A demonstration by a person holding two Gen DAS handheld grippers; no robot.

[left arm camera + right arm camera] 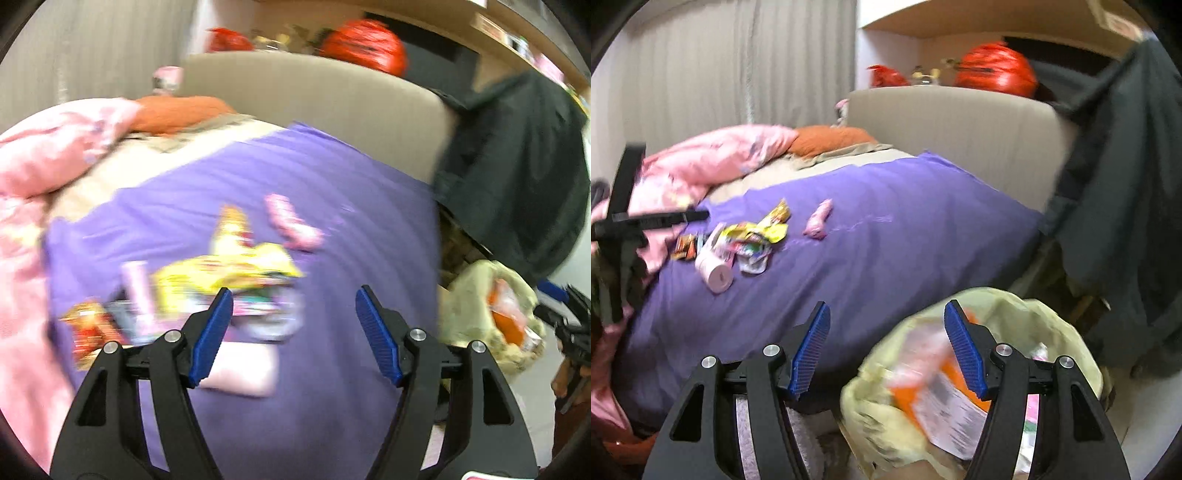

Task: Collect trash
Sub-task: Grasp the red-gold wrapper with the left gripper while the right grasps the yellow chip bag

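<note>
A pile of snack wrappers (229, 273) lies on the purple sheet (332, 177) of the bed, with a pink wrapper (291, 221) a little apart and a pale pink cup (714, 269) on its side. My left gripper (293, 295) is open and empty just above the pile; it also shows at the left edge of the right wrist view (646, 218). My right gripper (886, 308) is open above a pale yellow trash bag (1067, 332). An orange and white package (945, 398) lies blurred in the bag's mouth. The bag also shows in the left wrist view (476, 295).
A pink quilt (713, 162) and an orange pillow (827, 142) lie at the bed's far left. A beige headboard (960, 122) stands behind, with red bags (997, 70) on the shelf. A dark jacket (1126, 184) hangs at the right.
</note>
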